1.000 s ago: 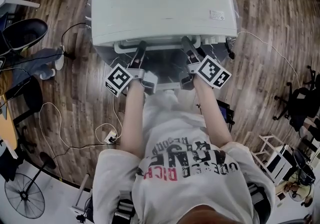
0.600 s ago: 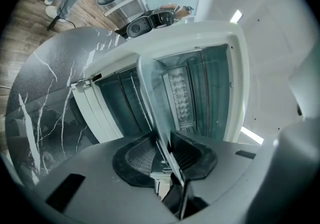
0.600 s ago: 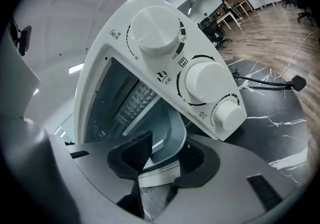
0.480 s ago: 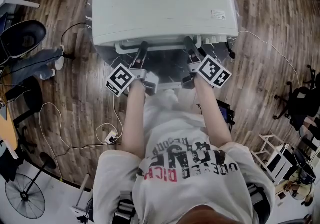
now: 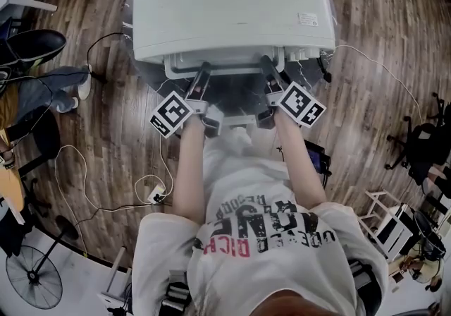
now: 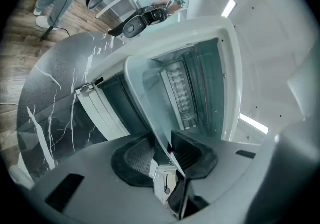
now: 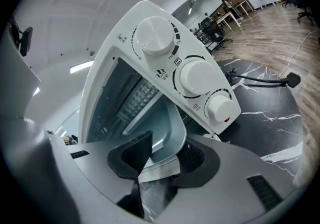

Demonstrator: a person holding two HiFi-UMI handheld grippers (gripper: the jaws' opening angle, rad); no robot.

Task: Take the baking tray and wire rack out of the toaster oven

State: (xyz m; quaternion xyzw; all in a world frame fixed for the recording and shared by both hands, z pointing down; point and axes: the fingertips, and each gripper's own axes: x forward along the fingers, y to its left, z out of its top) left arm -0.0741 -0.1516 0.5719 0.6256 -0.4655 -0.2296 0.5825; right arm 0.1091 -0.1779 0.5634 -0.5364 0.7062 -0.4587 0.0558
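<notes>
Seen from above, the toaster oven hides the baking tray, its rim clamped by the right gripper and pinched between the opening jaws of the left gripper.

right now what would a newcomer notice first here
A big white oven fills the top of the head view. Both grippers reach into its mouth. The right gripper is clamped on the rim of the metal tray, and the left gripper has the tray's other edge between its jaws, which are opening.
</notes>
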